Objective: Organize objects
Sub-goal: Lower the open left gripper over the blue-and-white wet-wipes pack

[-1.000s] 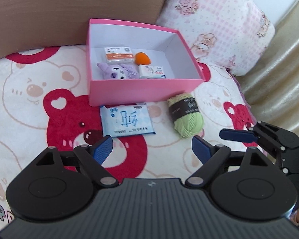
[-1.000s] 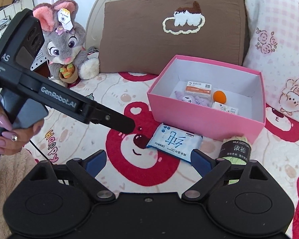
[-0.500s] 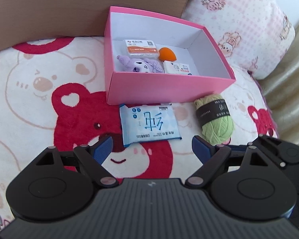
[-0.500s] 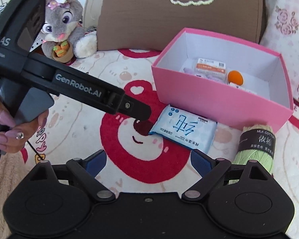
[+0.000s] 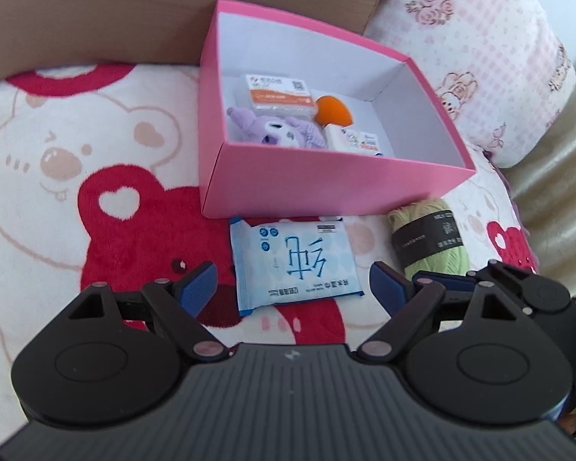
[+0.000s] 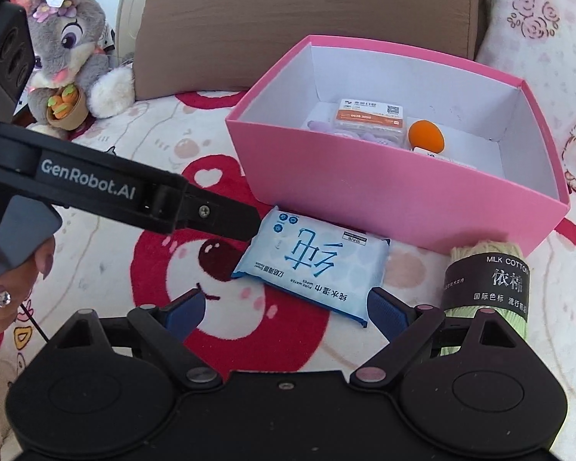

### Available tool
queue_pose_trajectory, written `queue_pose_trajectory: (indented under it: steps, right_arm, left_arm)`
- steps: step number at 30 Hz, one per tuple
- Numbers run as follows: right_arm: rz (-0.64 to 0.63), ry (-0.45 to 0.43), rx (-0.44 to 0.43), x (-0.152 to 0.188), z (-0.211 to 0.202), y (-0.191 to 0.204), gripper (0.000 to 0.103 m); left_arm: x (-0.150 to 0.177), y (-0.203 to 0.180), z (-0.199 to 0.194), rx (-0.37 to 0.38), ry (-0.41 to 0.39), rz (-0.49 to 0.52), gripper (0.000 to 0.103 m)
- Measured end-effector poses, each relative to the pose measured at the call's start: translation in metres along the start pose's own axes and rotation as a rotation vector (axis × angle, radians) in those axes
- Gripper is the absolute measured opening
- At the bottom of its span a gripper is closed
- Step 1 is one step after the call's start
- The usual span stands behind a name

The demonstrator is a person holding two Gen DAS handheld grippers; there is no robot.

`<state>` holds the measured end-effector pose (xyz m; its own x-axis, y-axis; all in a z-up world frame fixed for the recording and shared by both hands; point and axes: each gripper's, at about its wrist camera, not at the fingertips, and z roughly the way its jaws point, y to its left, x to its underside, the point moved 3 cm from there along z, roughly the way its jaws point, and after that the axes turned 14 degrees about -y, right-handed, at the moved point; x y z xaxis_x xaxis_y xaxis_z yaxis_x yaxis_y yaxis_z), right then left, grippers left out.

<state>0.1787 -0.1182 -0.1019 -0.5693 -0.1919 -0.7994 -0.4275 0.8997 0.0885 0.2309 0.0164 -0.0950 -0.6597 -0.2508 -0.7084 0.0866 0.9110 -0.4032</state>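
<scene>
both tongs (image 5: 292, 292) lower, nearer wipes pack (image 5: 293, 265), box (image 5: 326, 188) looms larger

You have one open pink cardboard box (image 6: 395, 196) holding four small items, one blue wipes packet (image 6: 315, 265), one green yarn skein (image 6: 487, 288).

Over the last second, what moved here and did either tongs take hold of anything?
Both tongs, left and right, came down closer to the wipes pack and yarn. Nothing was gripped; both stayed open. Pack, yarn and pink box kept their places.
</scene>
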Motion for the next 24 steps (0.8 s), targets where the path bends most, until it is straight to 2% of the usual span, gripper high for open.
queue_pose_trajectory:
  steps: [6,11,20,24]
  right_arm:
    - [0.037,-0.043,0.023,0.021,0.014,-0.017,0.094]
    - [0.095,-0.06,0.039,0.024,0.026,-0.032,0.094]
    - [0.106,-0.076,0.019,0.025,0.041,-0.032,0.094]
    - [0.099,-0.079,0.025,0.026,0.045,-0.033,0.094]
  left_arm:
    - [0.01,0.008,0.019,-0.042,0.009,-0.002,0.085]
    - [0.015,0.013,0.03,-0.074,-0.008,0.005,0.085]
    - [0.017,0.022,0.039,-0.073,-0.03,-0.037,0.084]
    - [0.021,0.026,0.047,-0.076,-0.014,-0.08,0.081]
